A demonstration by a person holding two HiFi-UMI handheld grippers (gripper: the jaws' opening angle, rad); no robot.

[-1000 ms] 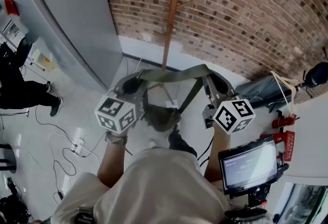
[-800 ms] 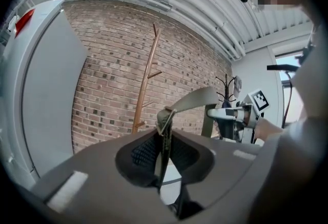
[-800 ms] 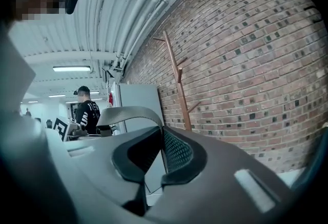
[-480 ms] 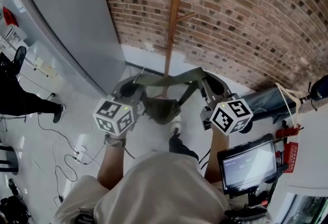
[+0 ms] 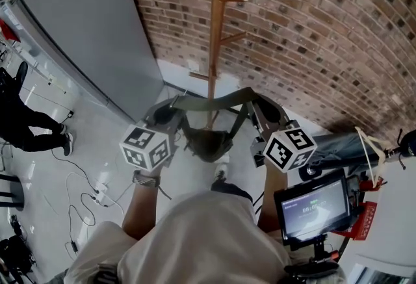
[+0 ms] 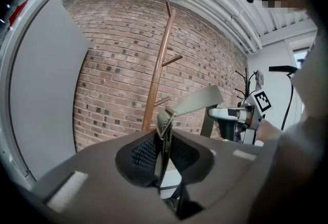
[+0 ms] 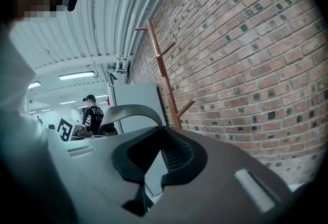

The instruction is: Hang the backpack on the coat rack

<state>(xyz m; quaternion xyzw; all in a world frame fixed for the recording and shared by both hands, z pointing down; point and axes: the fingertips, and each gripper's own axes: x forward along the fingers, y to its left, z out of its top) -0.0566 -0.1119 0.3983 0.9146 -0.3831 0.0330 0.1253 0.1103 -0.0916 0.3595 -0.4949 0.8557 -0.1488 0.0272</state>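
An olive-green backpack (image 5: 207,141) hangs between my two grippers by its top strap (image 5: 214,102), just in front of the wooden coat rack (image 5: 217,23), which stands against the brick wall. The left gripper (image 5: 170,114) is shut on the strap's left end. In the left gripper view the webbing (image 6: 165,124) stands pinched between the jaws of that gripper (image 6: 165,135), and the strap (image 6: 197,102) runs right toward the other gripper. The right gripper (image 5: 260,111) is shut on the strap's right end. In the right gripper view the strap (image 7: 128,112) arches left from this gripper (image 7: 160,142). The rack's pegs (image 7: 165,49) rise above both.
A tall grey cabinet (image 5: 84,36) stands left of the rack. Cables (image 5: 84,192) trail over the white floor at the left. A person in black (image 5: 19,117) is at the far left. A small screen (image 5: 312,206) is mounted at my right side, with bags (image 5: 338,146) beyond it.
Both grippers have carried the backpack forward toward the rack and the wall. The rack's pole and pegs now stand closer and higher in the head view. The grips on the strap are unchanged.
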